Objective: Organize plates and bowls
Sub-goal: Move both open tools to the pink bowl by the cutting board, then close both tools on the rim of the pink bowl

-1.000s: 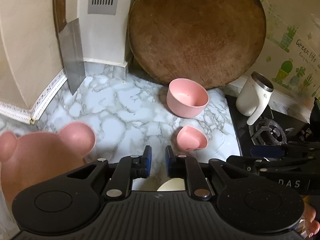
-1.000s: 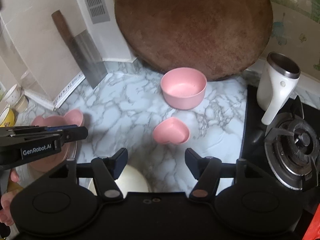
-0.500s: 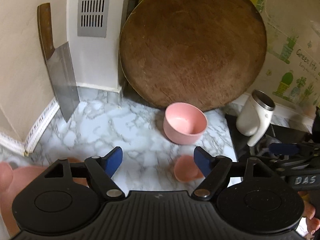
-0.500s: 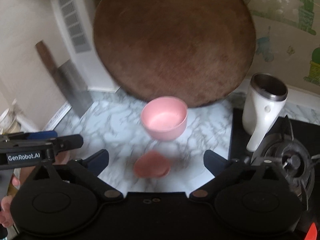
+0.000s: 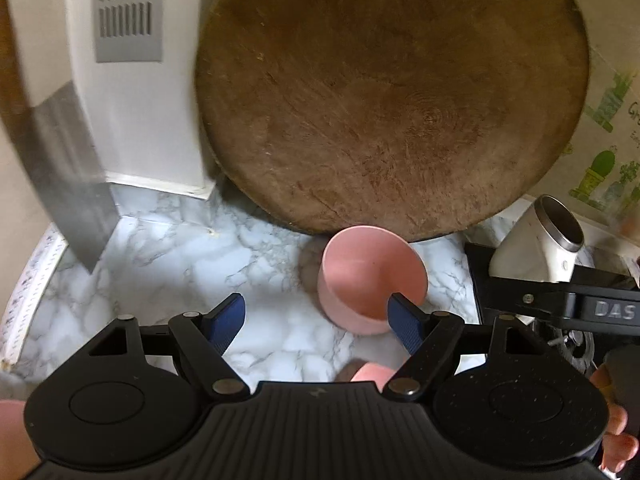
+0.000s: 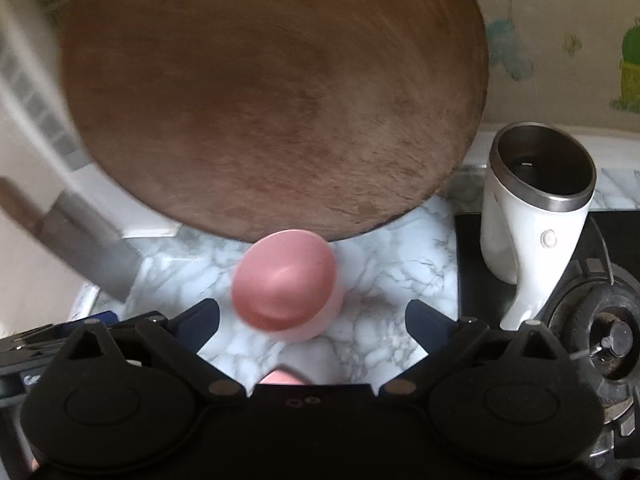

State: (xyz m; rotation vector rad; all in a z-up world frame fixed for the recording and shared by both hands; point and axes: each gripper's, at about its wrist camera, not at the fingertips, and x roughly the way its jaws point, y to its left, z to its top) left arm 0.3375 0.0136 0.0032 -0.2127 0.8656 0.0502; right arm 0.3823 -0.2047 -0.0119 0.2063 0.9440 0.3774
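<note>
Both grippers, left and right, just spread wide (nothing held), near pink bowl.

left gripper fingers apart, nothing between; pink bowl behind right finger; chopping board beyond

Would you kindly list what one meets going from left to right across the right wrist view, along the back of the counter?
cleaver → pink bowl → white mug → gas burner. The round wooden board behind spans too much of the width to be placed.
</note>
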